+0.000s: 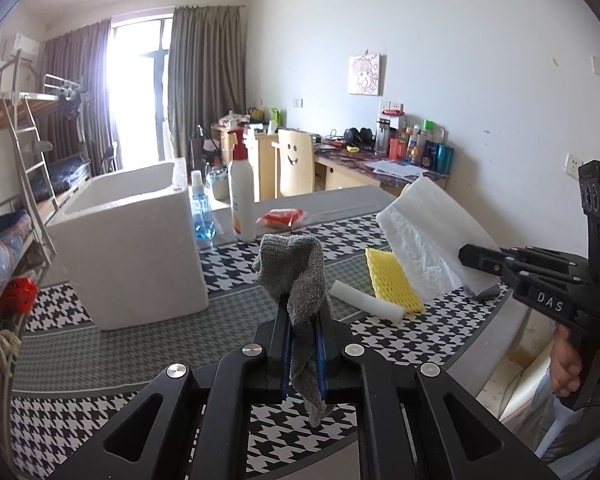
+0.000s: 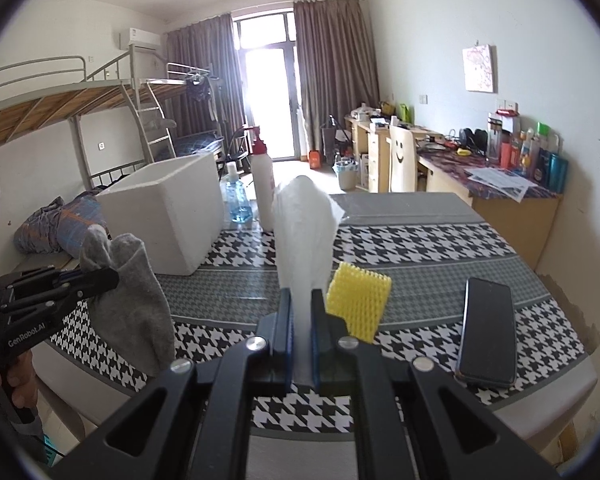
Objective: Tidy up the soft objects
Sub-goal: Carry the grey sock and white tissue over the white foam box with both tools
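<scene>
My left gripper is shut on a grey sock and holds it above the table; it also shows at the left of the right wrist view, with the sock hanging from it. My right gripper is shut on a white foam sheet that stands up between its fingers; in the left wrist view the gripper is at the right, with the sheet raised. A yellow foam net and a small white foam block lie on the table.
A white styrofoam box stands open at the left of the houndstooth table. Behind it are a white pump bottle, a blue bottle and a red packet. A black phone lies at the right.
</scene>
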Available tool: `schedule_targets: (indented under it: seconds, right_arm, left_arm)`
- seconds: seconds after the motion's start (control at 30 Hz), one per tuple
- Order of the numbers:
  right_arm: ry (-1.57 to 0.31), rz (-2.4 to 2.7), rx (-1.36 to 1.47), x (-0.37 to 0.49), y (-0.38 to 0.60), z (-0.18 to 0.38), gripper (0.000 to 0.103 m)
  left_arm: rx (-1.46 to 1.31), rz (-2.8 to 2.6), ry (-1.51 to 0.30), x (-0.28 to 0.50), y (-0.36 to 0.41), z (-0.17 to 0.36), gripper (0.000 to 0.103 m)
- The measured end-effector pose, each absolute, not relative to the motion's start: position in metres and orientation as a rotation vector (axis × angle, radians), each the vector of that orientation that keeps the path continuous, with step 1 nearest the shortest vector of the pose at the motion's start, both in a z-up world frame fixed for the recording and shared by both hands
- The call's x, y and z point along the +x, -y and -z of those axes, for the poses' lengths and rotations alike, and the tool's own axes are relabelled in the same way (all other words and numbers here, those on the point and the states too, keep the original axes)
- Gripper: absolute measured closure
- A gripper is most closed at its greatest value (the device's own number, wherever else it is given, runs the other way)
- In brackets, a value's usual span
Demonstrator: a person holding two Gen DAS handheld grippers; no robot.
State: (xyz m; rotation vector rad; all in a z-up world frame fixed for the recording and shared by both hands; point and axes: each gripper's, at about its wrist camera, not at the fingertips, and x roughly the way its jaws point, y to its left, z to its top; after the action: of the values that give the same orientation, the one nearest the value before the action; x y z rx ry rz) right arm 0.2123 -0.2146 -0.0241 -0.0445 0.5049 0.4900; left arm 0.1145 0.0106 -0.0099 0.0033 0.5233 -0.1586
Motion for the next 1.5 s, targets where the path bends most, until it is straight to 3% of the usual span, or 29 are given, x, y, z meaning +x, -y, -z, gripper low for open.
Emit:
schedule_targets:
  seconds: [1.5]
  right_arm:
    - [-0.378,-0.597,-0.096,0.224,0.161,-0.028,0.093]
  left_arm:
    - [0.060,0.102,-0.388,0.147,-0.032,-0.055,0.093]
